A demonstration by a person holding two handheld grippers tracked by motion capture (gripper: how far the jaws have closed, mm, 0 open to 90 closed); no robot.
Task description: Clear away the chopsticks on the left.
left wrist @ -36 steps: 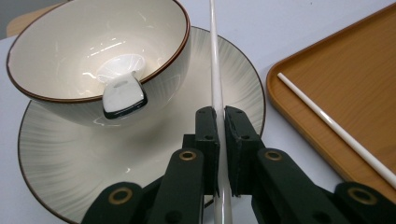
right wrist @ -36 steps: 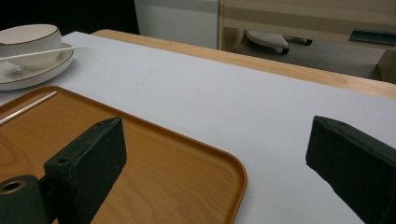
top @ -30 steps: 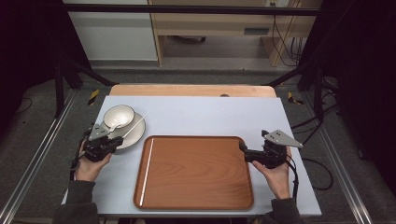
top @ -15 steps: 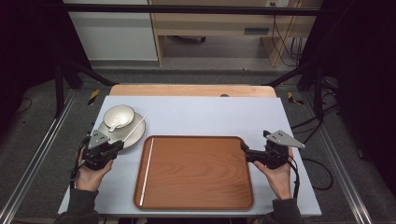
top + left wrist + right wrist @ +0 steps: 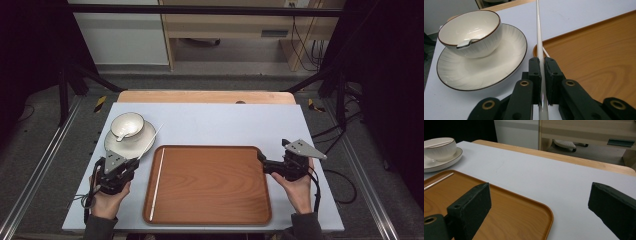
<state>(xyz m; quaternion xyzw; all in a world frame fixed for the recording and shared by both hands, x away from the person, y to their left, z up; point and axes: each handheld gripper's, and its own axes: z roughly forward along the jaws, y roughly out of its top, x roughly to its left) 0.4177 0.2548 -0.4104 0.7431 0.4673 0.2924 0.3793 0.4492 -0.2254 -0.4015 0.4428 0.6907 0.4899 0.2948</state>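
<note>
Chopstick (image 5: 539, 35), white, thin, clamped between the left gripper (image 5: 541, 72)'s two black jaws; jaws nearly together, pressing the stick from both sides. Stick runs on past the jaw tips, pointing away toward the far side of the table. In the high view the same chopstick (image 5: 150, 142) slants up and right from the left gripper (image 5: 116, 169), crossing the near right edge of the plate (image 5: 131, 142); cannot tell whether it touches the plate or rides above it.

Second chopstick (image 5: 158, 181) lies flat inside the tray (image 5: 210, 220), along its left side, parallel to the rim. Its far end shows as a pale line in the right gripper view (image 5: 437, 181).

Plate: white, dark rim line, on the pale blue table cover (image 5: 225, 122) at the left, just beside the tray's far left corner. Bowl (image 5: 127, 125) sits on the plate, white with brown rim; a white spoon (image 5: 465, 43) rests inside, handle against the bowl wall.

Right gripper (image 5: 541, 210): jaws wide apart, nothing between them, holding nothing. Left jaw hangs over the tray's right edge (image 5: 524, 202), right jaw over bare table cover. In the high view the right gripper (image 5: 265, 164) sits at the tray's right rim, near the far corner, a hand (image 5: 297, 190) behind it. Left hand (image 5: 107, 200) holds its gripper left of the tray, near the plate.
</note>
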